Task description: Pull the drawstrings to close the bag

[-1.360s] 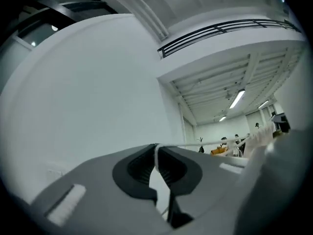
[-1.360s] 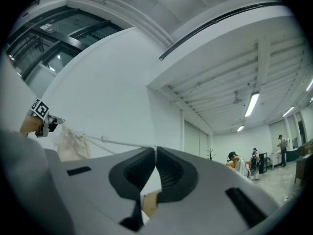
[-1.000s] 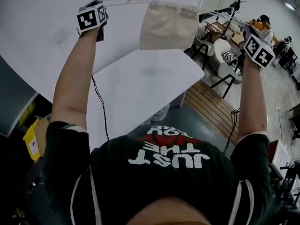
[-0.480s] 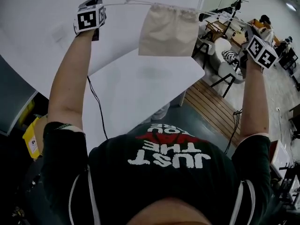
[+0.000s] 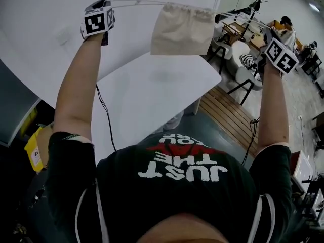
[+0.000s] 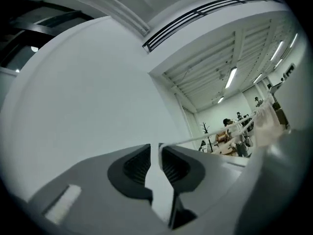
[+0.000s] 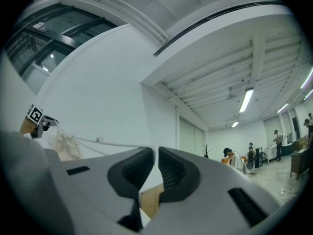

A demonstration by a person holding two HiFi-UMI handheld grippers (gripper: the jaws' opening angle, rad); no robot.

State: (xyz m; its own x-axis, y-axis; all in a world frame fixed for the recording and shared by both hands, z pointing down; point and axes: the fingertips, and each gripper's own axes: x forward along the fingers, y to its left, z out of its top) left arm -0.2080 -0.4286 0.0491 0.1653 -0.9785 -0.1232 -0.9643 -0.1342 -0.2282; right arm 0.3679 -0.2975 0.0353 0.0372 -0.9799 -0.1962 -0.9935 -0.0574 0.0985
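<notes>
Hanging between 2 grippers (image 5: 104, 10) (image 5: 268, 39): drawstring bag (image 5: 182, 30)

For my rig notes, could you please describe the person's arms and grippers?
The left gripper and right gripper each have light grey bodies, dark ribbed pads and a white cube with black square markers. A black cable runs beside each arm. The person wears a black T-shirt with short sleeves. The left jaws have just been opening, with the drawstring at their tips.
</notes>
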